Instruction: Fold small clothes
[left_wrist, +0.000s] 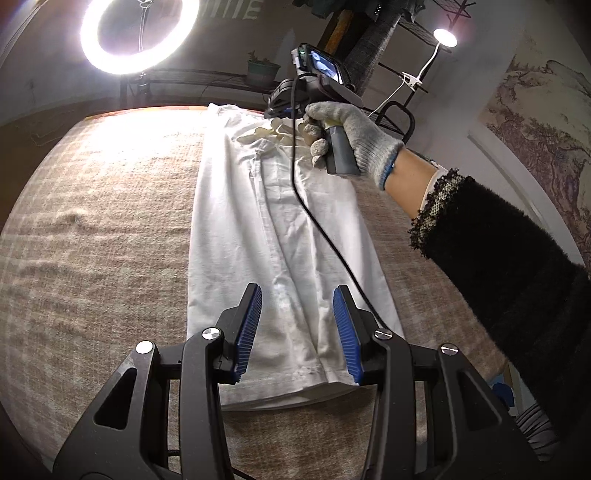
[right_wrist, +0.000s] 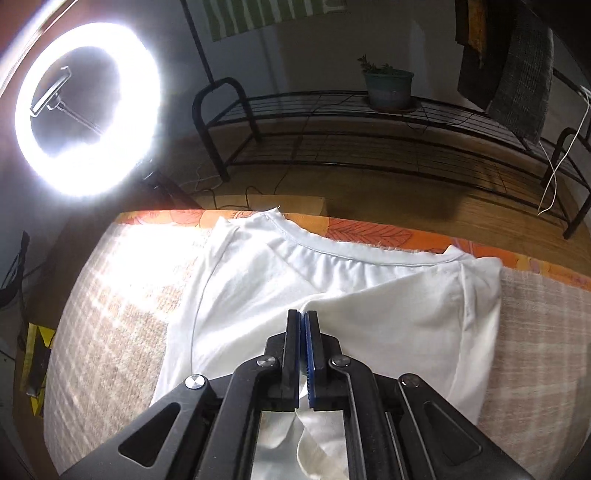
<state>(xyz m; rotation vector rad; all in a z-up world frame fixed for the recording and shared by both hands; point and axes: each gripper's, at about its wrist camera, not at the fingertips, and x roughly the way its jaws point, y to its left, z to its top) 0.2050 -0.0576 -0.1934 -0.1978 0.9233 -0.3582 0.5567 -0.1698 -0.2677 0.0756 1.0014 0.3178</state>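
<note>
A white t-shirt (left_wrist: 280, 236) lies folded into a long narrow strip on a beige plaid cloth (left_wrist: 96, 236). My left gripper (left_wrist: 297, 332) is open, its blue pads (left_wrist: 248, 332) hovering just above the shirt's near hem end. My right gripper (right_wrist: 303, 321), held by a gloved hand (left_wrist: 354, 136) at the shirt's far collar end, is shut on a fold of the white fabric (right_wrist: 369, 314). The collar (right_wrist: 332, 254) shows just beyond its fingers. A black cable (left_wrist: 314, 221) trails across the shirt.
A bright ring light (left_wrist: 138, 33) stands at the far left. A black wire rack (right_wrist: 369, 140) with a potted plant (right_wrist: 389, 86) sits beyond the table. An orange patterned edge (right_wrist: 369, 230) borders the table's far side. A small clip lamp (left_wrist: 445, 37) shines at the back right.
</note>
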